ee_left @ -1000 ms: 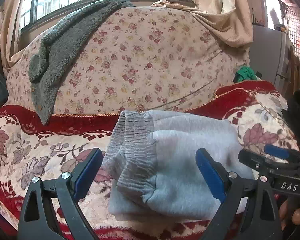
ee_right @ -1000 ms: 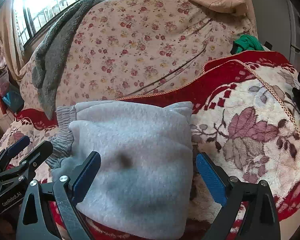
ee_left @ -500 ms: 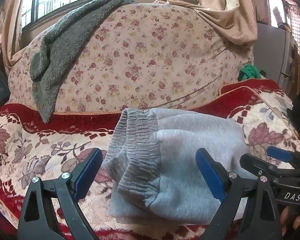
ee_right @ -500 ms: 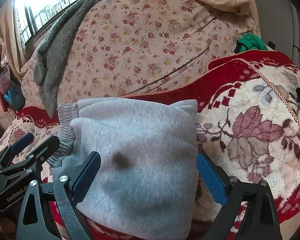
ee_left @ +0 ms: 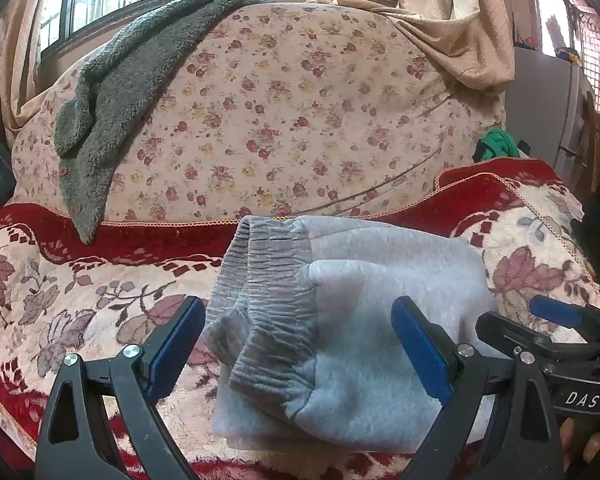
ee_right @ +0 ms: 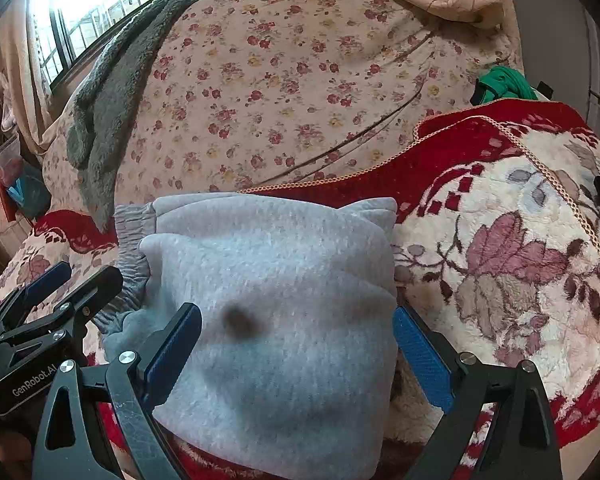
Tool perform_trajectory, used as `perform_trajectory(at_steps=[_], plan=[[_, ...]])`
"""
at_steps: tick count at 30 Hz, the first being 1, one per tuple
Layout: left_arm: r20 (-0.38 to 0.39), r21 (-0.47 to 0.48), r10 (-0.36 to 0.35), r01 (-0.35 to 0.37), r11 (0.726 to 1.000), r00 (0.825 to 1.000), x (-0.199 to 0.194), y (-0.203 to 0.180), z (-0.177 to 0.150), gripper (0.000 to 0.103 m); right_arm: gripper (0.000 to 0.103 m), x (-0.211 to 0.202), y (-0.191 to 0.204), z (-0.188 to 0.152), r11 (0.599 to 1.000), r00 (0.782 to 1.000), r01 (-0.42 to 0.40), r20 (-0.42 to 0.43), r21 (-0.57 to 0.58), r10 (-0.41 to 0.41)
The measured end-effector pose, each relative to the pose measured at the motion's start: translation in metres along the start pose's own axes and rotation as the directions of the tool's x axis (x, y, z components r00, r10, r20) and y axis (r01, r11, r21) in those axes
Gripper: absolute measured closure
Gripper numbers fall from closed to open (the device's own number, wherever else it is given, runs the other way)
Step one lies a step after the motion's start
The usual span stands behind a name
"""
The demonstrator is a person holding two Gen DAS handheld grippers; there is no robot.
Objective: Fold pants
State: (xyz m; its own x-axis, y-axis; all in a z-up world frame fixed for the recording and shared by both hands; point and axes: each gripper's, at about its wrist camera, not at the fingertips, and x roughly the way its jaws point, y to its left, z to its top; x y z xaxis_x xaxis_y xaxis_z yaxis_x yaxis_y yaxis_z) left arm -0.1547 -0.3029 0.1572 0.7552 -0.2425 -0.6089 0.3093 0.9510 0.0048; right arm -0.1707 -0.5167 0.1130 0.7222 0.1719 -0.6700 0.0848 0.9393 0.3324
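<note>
Your fold looks finished: the grey pants lie as a compact bundle at lower centre of both views, on the red floral blanket.

Both your left gripper and right gripper hang with fingers spread wide, holding nothing. Your next move is probably just a last pat or drawing away. The green fleece at upper left and green cloth at upper right sit well apart; nothing blocks you.

There was one folded grey sweatpants bundle, two tools, one green fleece jacket, one red floral blanket.
</note>
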Motion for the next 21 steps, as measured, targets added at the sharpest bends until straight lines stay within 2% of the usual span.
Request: perform_trajectory(at_steps=[21], plan=[[-0.015, 0.006, -0.011, 0.011, 1.000, 1.000, 0.0069, -0.0053, -0.0018, 0.009, 0.004, 0.0072, 0.0004, -0.0021, 1.000, 1.000, -0.014, -0.023, -0.002, 0.014]])
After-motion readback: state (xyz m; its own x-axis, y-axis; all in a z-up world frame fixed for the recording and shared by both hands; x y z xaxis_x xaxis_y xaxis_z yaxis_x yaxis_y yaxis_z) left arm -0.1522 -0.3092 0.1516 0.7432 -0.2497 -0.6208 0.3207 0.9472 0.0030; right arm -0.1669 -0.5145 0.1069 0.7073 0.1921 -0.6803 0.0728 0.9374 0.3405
